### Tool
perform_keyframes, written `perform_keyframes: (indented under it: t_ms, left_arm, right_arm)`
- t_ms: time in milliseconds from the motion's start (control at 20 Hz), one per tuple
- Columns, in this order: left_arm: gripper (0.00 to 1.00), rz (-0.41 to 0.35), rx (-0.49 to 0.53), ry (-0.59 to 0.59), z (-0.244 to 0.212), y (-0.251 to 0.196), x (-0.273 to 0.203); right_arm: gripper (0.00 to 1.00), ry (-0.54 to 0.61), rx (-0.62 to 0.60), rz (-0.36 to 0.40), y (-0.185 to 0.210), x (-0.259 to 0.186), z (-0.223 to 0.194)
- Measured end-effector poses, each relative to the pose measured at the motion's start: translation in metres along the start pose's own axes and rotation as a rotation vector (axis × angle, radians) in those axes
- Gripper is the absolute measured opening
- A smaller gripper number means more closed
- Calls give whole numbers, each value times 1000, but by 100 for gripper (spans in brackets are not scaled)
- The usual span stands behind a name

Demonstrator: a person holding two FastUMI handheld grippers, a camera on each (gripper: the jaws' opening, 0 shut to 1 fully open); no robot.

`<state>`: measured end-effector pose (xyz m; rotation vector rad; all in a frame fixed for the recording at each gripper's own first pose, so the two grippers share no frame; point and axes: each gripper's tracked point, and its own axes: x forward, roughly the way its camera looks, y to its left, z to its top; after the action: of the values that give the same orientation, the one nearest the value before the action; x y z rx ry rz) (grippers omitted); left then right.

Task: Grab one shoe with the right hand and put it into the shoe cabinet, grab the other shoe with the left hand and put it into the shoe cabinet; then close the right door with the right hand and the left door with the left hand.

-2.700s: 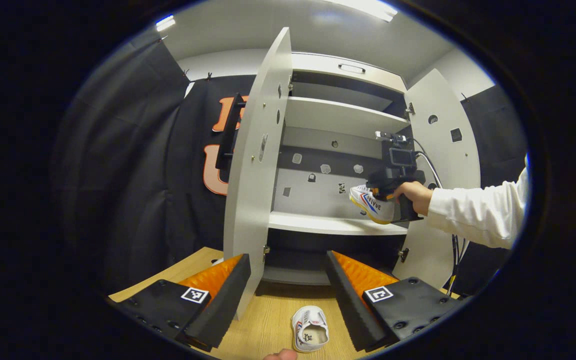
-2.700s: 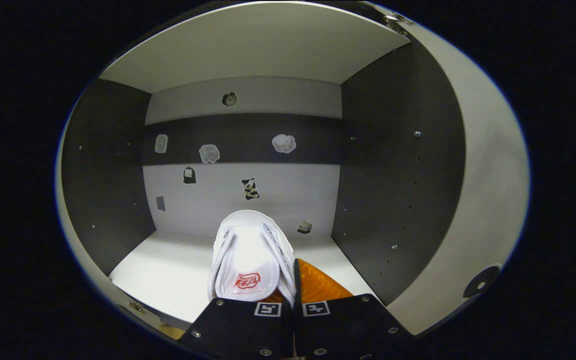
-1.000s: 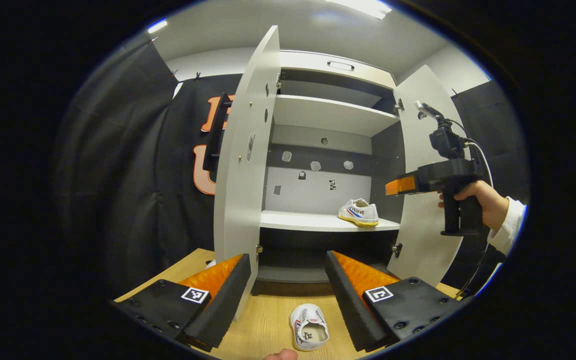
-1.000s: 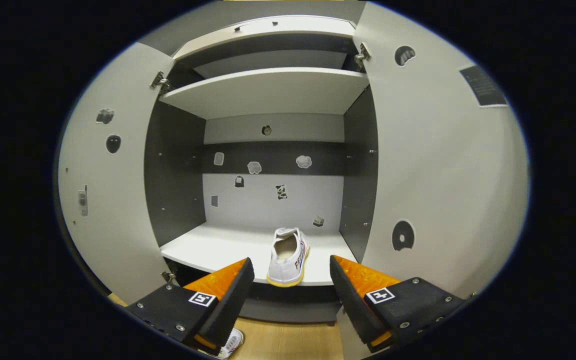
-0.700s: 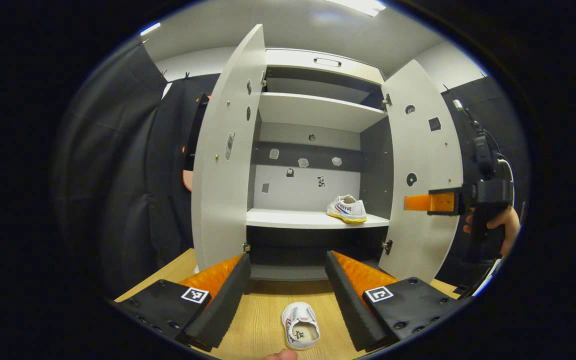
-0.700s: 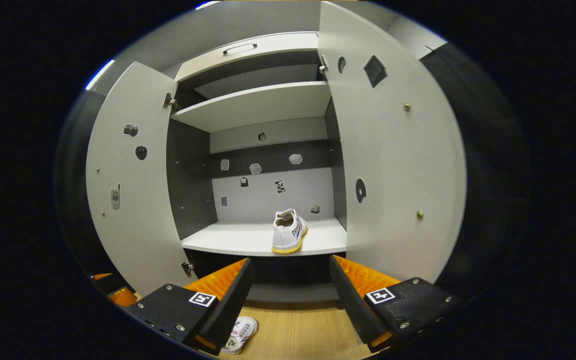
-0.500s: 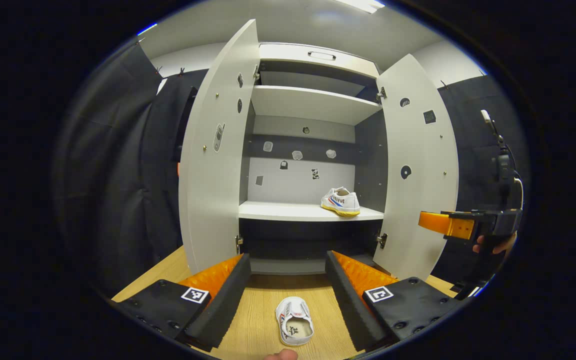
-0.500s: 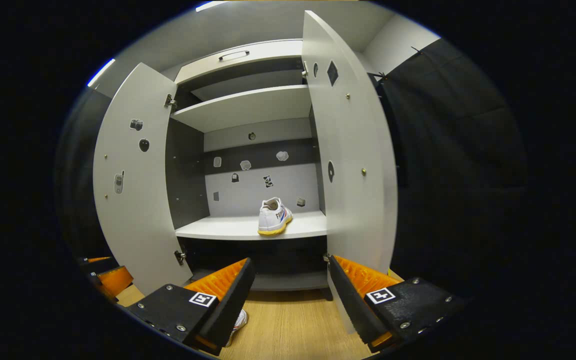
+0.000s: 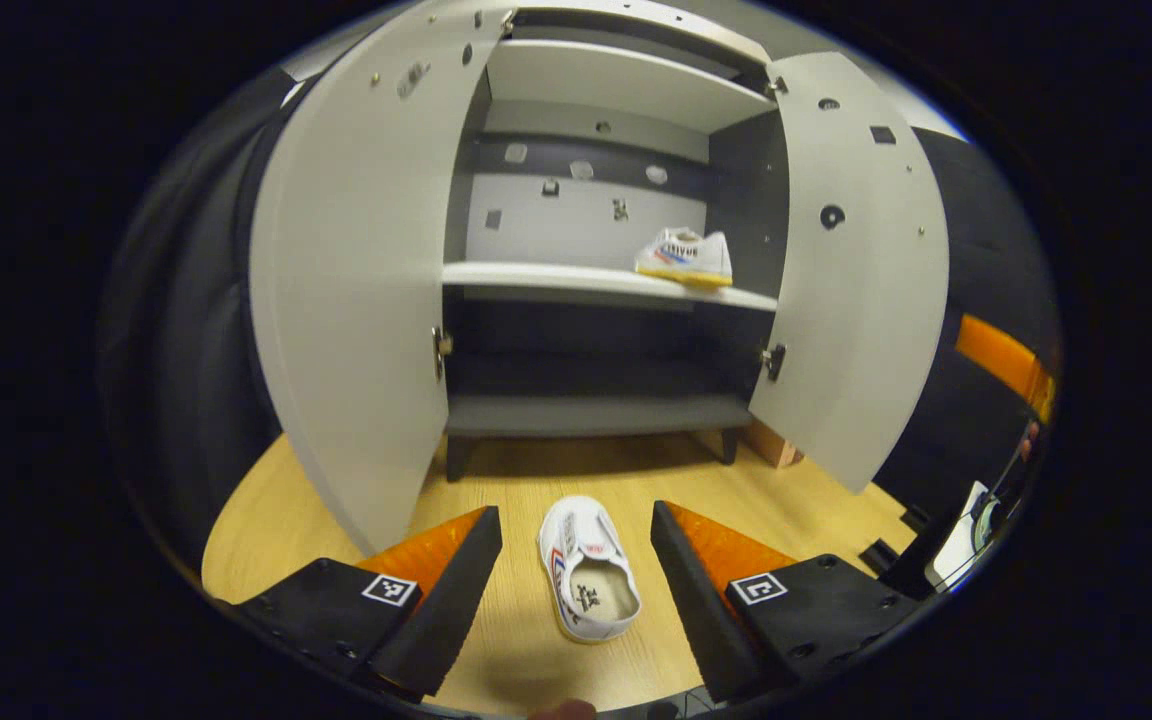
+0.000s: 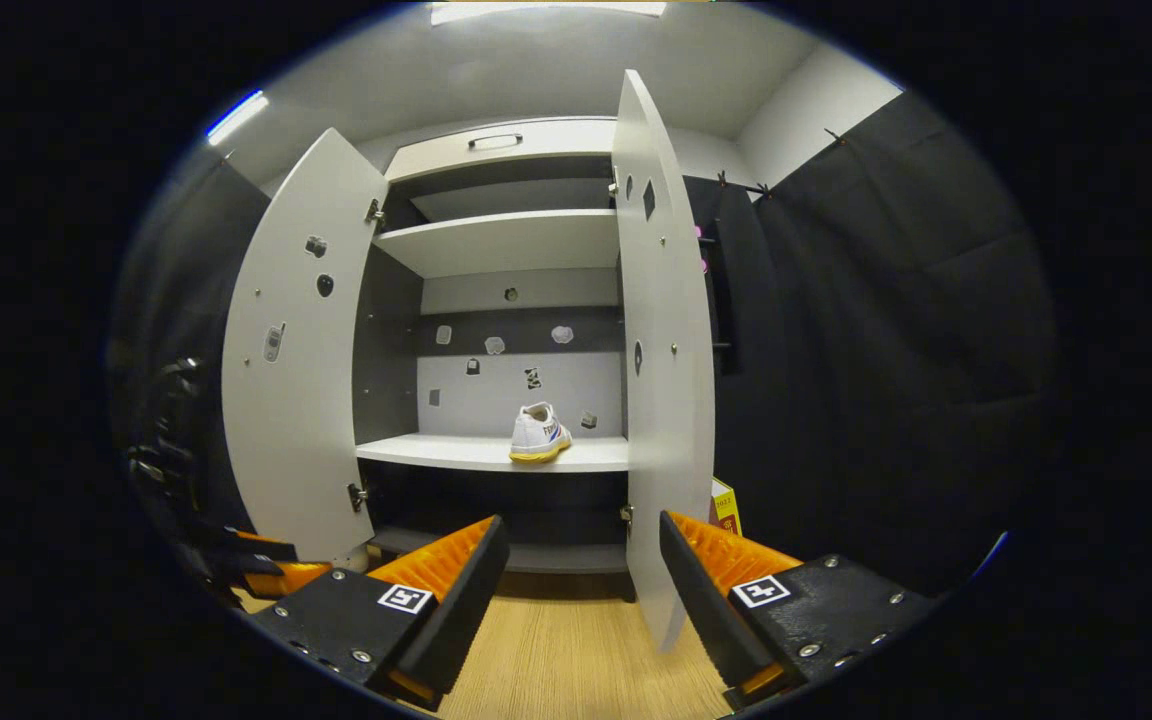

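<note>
A: What lies between the fingers of the left gripper (image 9: 576, 570)?
B: A white shoe on the floor (image 9: 588, 568), opening toward the camera, resting on the wooden floor (image 9: 266, 520). The fingers are spread wide on either side of it and touch nothing.

A: And the shoe cabinet (image 9: 596, 250)?
B: It stands ahead with both doors swung out: the left door (image 9: 356, 270) and the right door (image 9: 856, 270). A second white shoe on the shelf (image 9: 686, 257), yellow-soled, sits at the right end of the middle shelf (image 9: 546, 277).

A: Anything at the right edge?
B: An orange finger of the right gripper (image 9: 1001, 360), its state not discernible.
</note>
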<state>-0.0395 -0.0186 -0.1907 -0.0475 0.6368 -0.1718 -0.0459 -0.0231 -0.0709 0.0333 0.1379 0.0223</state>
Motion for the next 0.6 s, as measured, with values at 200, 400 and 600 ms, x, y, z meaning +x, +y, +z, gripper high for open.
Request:
perform_keyframes:
  t_ms: [200, 400, 600]
  left_arm:
    - [99, 40, 26, 178, -71, 16, 33]
    - [99, 13, -27, 261, -90, 9, 48]
    - [99, 48, -21, 249, -93, 19, 82]
  right_arm:
    - [93, -6, -51, 18, 13, -19, -4]
    - [93, 7, -52, -3, 10, -28, -9]
    - [93, 5, -53, -48, -2, -27, -8]
